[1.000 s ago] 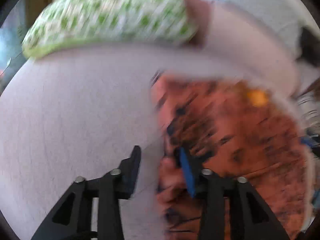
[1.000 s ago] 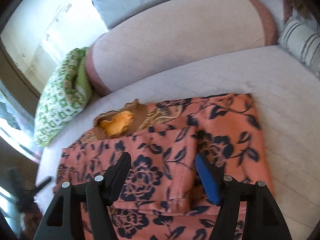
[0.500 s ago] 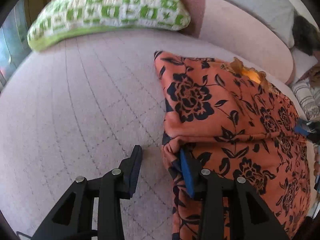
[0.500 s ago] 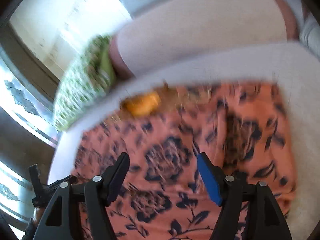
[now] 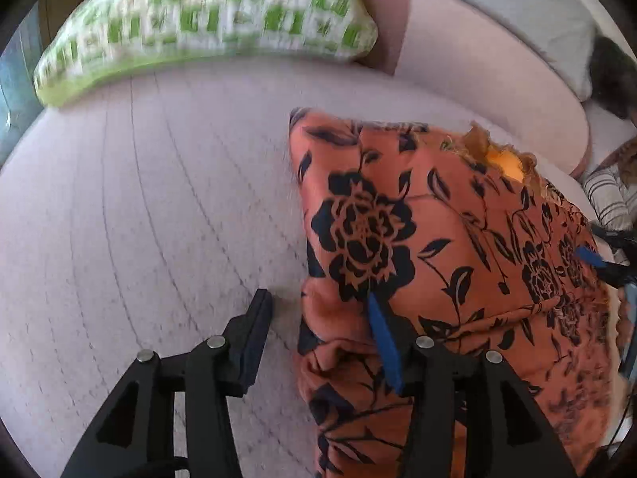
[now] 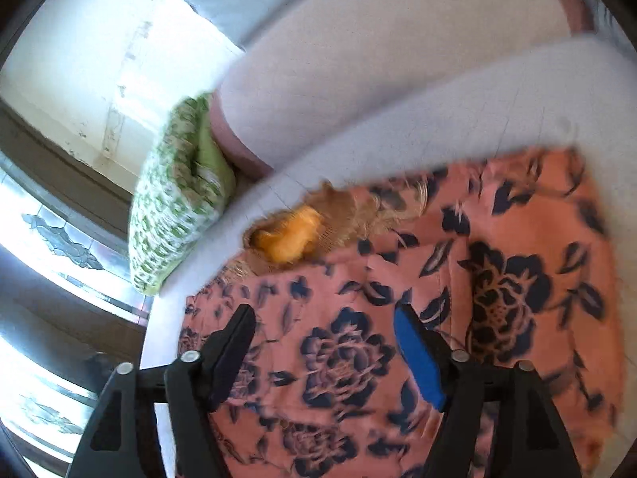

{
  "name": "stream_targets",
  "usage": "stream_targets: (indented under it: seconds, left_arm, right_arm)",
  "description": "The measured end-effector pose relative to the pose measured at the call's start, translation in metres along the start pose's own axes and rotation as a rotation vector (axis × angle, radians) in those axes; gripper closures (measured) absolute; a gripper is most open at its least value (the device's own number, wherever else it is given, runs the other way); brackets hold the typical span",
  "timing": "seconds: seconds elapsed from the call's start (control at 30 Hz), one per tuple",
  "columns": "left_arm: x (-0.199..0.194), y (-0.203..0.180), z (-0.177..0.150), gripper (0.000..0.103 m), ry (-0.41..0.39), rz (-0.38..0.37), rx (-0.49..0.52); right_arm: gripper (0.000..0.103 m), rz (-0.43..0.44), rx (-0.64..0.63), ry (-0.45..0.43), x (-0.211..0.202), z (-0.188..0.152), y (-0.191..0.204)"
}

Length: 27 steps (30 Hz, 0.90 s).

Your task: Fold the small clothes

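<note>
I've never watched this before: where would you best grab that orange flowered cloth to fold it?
Probably at the bunched near-left edge of the orange flowered cloth, coming in from the bare sofa cushion on its left. The layers stack into a raised lip there, easier to pinch than the flat middle. The left gripper already straddles it, jaws open.

The left wrist view is taken low and close over the quilted sofa seat [image 5: 159,219], looking forward along the left tool [image 5: 318,334] at the near edge of the floral garment [image 5: 458,247]. The right wrist view is taken from higher above the garment [image 6: 438,298], facing the backrest [image 6: 398,79]. The garment, its orange lining [image 6: 286,237] and the green cushion [image 6: 175,207] are shared by both views.
</note>
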State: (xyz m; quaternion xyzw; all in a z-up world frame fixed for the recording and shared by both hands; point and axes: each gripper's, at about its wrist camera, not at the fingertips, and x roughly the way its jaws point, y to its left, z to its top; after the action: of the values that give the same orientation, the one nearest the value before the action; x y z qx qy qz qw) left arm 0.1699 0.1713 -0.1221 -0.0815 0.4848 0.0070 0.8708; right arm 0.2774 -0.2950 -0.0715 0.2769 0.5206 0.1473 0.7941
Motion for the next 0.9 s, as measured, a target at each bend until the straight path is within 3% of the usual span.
stream_targets:
  seconds: [0.07, 0.13, 0.2, 0.27, 0.3, 0.47, 0.53, 0.57, 0.6, 0.63, 0.7, 0.83, 0.9]
  left_arm:
    - [-0.014, -0.005, 0.002, 0.052, -0.035, -0.008, 0.021]
    - [-0.029, -0.009, 0.007, 0.052, -0.112, -0.018, 0.047]
    - [-0.028, -0.013, 0.013, 0.052, -0.122, 0.008, 0.05]
    - [-0.003, -0.011, 0.014, 0.052, -0.025, 0.026, 0.01]
    - [0.012, -0.009, 0.014, 0.051, 0.045, 0.045, -0.009]
    - [-0.01, -0.006, 0.035, 0.05, -0.106, -0.036, -0.025]
    - [0.006, 0.003, 0.058, 0.05, -0.082, -0.119, -0.071]
    - [0.018, 0.006, 0.063, 0.052, -0.058, -0.12, -0.084]
    - [0.033, 0.01, 0.067, 0.071, -0.015, -0.099, -0.095]
    - [0.054, 0.02, 0.068, 0.074, 0.063, -0.09, -0.141]
    - [0.05, 0.028, 0.069, 0.078, 0.03, -0.122, -0.153]
    - [0.038, 0.019, 0.063, 0.075, -0.019, -0.054, -0.048]
    - [0.039, 0.019, 0.06, 0.061, -0.014, -0.057, -0.054]
  right_arm:
    - [0.03, 0.048, 0.043, -0.032, -0.008, 0.001, -0.003]
    - [0.03, 0.107, 0.006, -0.056, -0.017, 0.002, 0.011]
    - [0.023, 0.11, -0.025, -0.069, -0.014, 0.006, 0.016]
    - [0.021, 0.013, -0.003, -0.015, 0.008, 0.007, 0.002]
    - [0.021, 0.029, 0.023, -0.021, 0.01, 0.006, -0.002]
    - [0.021, 0.083, -0.065, -0.077, -0.024, 0.0, 0.034]
    - [0.021, 0.113, -0.103, -0.087, -0.029, -0.004, 0.045]
    - [0.021, 0.118, -0.11, -0.081, -0.028, -0.006, 0.047]
    - [0.021, 0.11, -0.11, -0.069, -0.025, -0.006, 0.044]
    - [0.021, 0.084, -0.094, -0.044, -0.021, -0.007, 0.038]
    - [0.021, 0.034, -0.032, 0.01, -0.006, -0.01, 0.019]
    - [0.021, 0.093, -0.018, -0.032, -0.017, -0.013, 0.019]
    - [0.02, 0.163, -0.037, -0.045, -0.019, -0.015, 0.023]
